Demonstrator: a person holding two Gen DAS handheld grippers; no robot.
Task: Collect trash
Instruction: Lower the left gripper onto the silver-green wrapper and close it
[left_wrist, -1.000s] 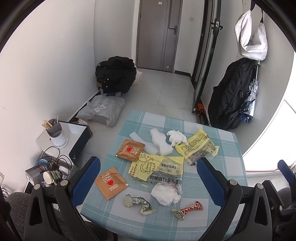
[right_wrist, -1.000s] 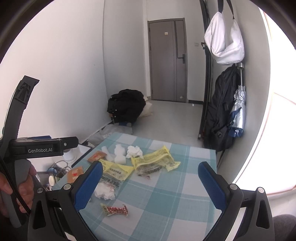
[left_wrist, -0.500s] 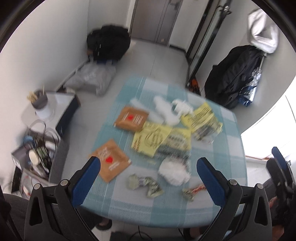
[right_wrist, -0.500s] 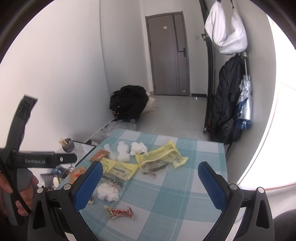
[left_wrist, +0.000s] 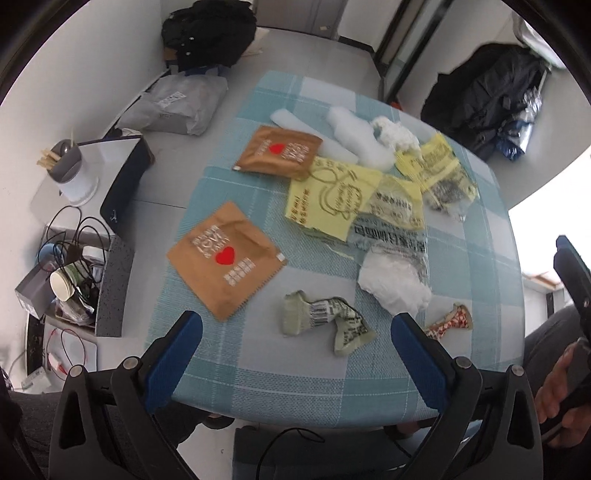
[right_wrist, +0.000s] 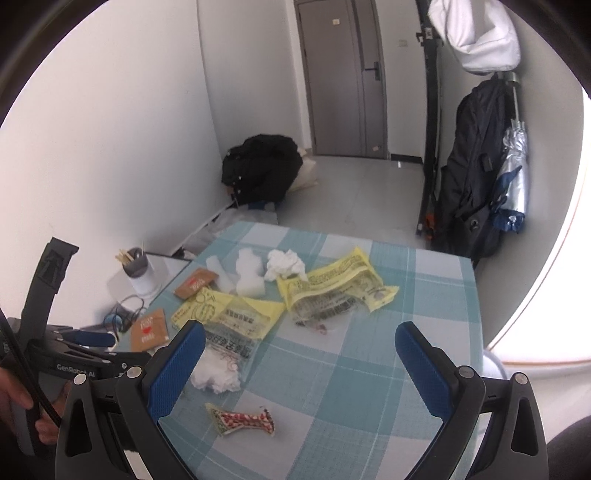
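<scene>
Trash lies scattered on a teal checked table (left_wrist: 258, 387). Two brown heart packets (left_wrist: 226, 258) (left_wrist: 279, 153), yellow wrappers (left_wrist: 332, 199) (left_wrist: 436, 166), white foam (left_wrist: 360, 138), crumpled tissues (left_wrist: 393, 284) (left_wrist: 395, 134), a twisted green wrapper (left_wrist: 325, 321) and a red patterned wrapper (left_wrist: 450, 321) show in the left wrist view. My left gripper (left_wrist: 297, 352) is open above the green wrapper, holding nothing. My right gripper (right_wrist: 299, 365) is open over the table's near right, the red patterned wrapper (right_wrist: 243, 421) below its left finger.
A low side table (left_wrist: 92, 155) with a stick-filled cup (left_wrist: 72, 173), cables and paper cups stands left of the table. A black bag (right_wrist: 262, 170) and a grey parcel (left_wrist: 177, 105) lie on the floor. A backpack and umbrella (right_wrist: 480, 177) hang at right.
My left gripper has tilted down and moved closer over the table, so the trash looms larger. The right gripper has shifted slightly forward. Both stay open.
</scene>
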